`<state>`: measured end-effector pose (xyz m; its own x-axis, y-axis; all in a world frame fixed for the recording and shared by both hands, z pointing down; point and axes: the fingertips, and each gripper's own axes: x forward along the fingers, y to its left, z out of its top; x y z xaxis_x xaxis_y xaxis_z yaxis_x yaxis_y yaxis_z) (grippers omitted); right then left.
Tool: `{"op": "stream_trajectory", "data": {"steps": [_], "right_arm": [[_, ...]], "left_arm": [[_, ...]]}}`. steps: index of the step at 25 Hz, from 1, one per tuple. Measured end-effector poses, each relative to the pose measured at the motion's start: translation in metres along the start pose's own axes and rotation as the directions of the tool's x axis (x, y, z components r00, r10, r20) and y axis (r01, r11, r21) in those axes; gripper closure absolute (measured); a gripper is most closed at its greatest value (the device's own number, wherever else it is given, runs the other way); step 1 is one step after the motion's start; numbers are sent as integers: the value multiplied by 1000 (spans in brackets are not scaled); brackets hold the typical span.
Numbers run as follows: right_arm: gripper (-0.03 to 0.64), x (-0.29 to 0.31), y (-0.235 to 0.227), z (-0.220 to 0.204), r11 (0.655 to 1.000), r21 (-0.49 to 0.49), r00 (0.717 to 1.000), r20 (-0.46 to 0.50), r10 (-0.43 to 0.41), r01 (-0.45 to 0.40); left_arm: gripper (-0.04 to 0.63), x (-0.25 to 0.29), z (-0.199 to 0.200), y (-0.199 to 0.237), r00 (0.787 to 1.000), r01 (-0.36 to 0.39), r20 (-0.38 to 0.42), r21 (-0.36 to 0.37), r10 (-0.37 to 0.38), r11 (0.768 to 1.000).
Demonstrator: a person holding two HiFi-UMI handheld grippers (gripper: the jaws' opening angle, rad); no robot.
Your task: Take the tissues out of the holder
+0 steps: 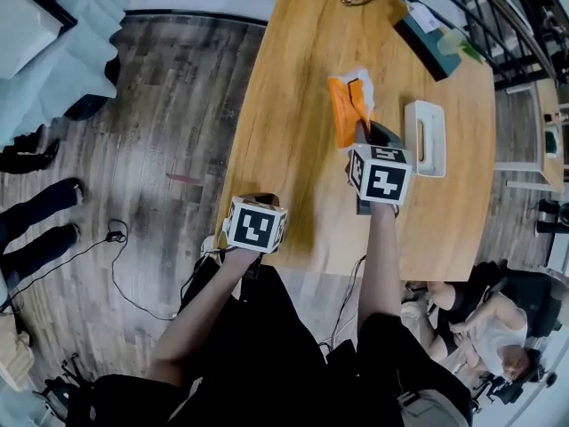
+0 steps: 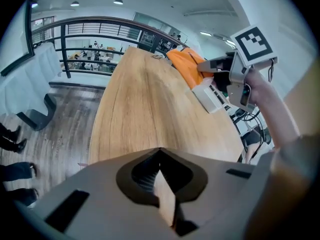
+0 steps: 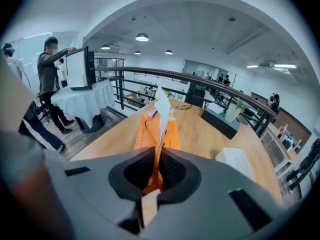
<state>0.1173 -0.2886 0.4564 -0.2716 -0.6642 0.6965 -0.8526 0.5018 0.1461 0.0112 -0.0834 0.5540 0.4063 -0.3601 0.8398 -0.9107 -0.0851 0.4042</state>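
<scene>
Right gripper view: your right gripper (image 3: 159, 156) is pinching tight on the near end of the orange tissue pack (image 3: 158, 129), with only a thin bit of wrapper sitting between the pads. The pack is sticking out ahead of the jaws and a white tissue (image 3: 162, 104) is poking out of its far end. Can't tell whether that end is touching the table (image 1: 293, 105). The pack is already out of the white holder (image 1: 425, 138), which is lying on the table just right of the gripper, apart from the pack. Your left gripper (image 2: 160, 156) is sitting closed on nothing, near the table's front edge and well apart from the pack. Risks, my read: you're gripping thin wrapper only, so it could be slipping or tearing on a quick swing. The loose tissue could be shaking free and dropping. A low pass rightward could be clipping the holder and pushing it toward the edge. The left gripper isn't backing anything up if that happens.
</scene>
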Motion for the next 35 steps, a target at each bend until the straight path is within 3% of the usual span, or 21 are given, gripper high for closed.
{"op": "stream_trajectory", "data": {"steps": [3, 11, 17, 20, 35], "right_arm": [[595, 5, 15, 2, 1000, -13, 1000, -6, 21, -21], [595, 23, 49, 3, 997, -37, 997, -38, 65, -67], [595, 32, 73, -3, 994, -58, 994, -62, 91, -95], [595, 36, 86, -6, 991, -67, 991, -73, 108, -113], [595, 58, 128, -21, 983, -94, 981, -124, 148, -160]], "left_arm": [[588, -1, 2, 6, 1000, 2, 26, 3, -2, 1000], [588, -17, -7, 23, 1000, -12, 12, -44, 13, 999], [588, -24, -15, 25, 1000, 17, -12, -59, -18, 998], [588, -22, -17, 30, 1000, 0, -5, -40, 0, 999], [588, -30, -20, 48, 1000, -18, 21, -82, 20, 996]]}}
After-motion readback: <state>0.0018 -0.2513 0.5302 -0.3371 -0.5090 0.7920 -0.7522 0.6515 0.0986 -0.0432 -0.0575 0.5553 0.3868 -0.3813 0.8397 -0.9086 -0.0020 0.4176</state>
